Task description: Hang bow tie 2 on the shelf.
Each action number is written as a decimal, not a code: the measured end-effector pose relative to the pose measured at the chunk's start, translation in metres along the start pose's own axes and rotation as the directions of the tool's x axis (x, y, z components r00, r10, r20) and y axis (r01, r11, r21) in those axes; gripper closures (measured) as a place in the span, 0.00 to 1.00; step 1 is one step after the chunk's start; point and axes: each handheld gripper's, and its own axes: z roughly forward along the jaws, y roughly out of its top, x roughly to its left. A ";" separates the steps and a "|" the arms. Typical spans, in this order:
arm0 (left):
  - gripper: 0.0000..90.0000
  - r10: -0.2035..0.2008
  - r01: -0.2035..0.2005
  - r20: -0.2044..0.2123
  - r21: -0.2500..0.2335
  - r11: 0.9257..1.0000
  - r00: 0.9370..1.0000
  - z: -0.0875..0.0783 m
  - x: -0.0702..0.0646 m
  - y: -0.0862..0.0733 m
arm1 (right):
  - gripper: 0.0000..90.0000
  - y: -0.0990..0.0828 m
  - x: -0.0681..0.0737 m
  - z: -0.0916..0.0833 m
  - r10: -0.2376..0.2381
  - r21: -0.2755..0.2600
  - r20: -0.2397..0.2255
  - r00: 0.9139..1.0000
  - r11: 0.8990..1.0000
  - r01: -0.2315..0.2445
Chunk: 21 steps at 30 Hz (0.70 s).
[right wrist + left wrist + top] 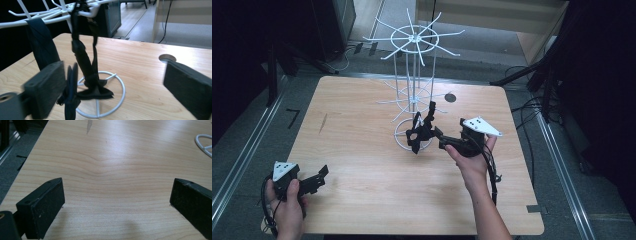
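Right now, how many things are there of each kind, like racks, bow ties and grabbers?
White wire rack: 1
Black bow ties hanging on the rack: 2, as far as the right gripper view shows; one hangs over the base ring, another beside the jaw.
Grippers: 2, the left gripper and the right gripper, both open.
Wooden table: 1
Total: 6

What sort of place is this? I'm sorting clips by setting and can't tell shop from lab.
Probably a lab or recording studio, not a shop: one bare wooden table stands between black curtains, with metal floor rails and loose cables around it. The white wire rack holds just a few black bow ties.
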 end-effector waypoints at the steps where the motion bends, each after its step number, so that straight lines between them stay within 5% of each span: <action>1: 0.00 0.000 0.000 0.002 0.000 1.000 1.000 0.000 0.000 0.000 | 0.03 -0.001 -0.002 -0.002 0.002 -0.002 -0.003 1.000 1.000 -0.002; 8: 0.00 0.002 -0.002 0.001 0.000 1.000 1.000 0.000 0.000 0.000 | 0.00 -0.012 -0.016 -0.016 -0.002 0.012 -0.024 1.000 1.000 0.002; 21: 0.00 0.000 0.000 0.000 -0.001 1.000 1.000 0.000 0.000 0.000 | 0.00 -0.036 -0.037 -0.037 -0.009 0.027 0.020 1.000 1.000 0.008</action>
